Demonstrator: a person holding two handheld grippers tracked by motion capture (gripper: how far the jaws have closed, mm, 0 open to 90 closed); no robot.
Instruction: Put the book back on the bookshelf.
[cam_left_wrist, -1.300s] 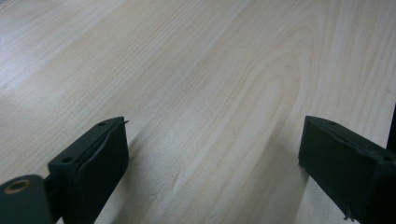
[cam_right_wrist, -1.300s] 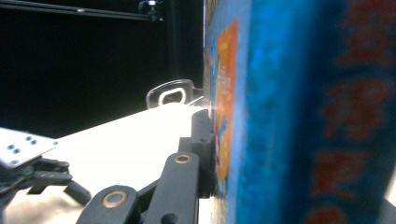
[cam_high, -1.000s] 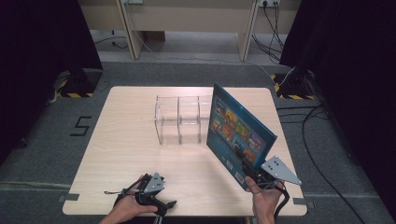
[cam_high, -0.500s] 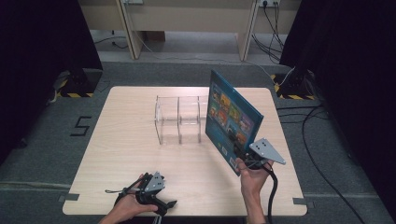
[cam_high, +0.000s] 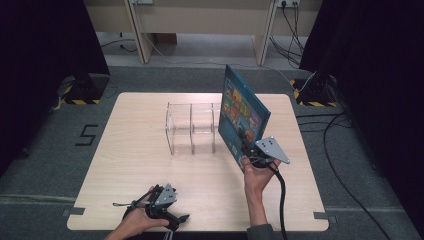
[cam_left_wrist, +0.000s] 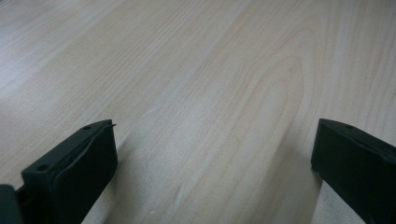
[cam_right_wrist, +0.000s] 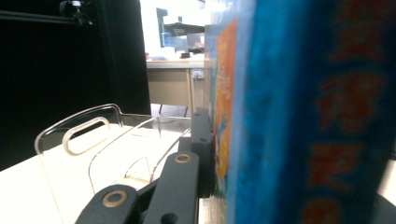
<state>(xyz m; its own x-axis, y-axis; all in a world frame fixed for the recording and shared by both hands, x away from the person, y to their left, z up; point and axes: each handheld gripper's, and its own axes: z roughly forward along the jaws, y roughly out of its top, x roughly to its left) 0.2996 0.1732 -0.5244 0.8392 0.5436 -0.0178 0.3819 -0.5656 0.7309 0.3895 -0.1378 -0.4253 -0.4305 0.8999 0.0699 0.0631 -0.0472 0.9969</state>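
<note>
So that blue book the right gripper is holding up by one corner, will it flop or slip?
The blue book probably stays stiff: it stands flat with no sag. Gripped only at its lower corner by the right gripper, it may pivot. Its cover looks glossy, so perhaps slippery.

The left hand (cam_high: 134, 223) lies low at the near edge, and the left gripper (cam_high: 172, 219) it holds has its two black jaws wide apart. The right hand (cam_high: 256, 175) is raised higher, farther forward, with its forearm reaching up from the bottom. The right gripper (cam_high: 246, 146) has its jaws pressed tight together, pointing up.
</note>
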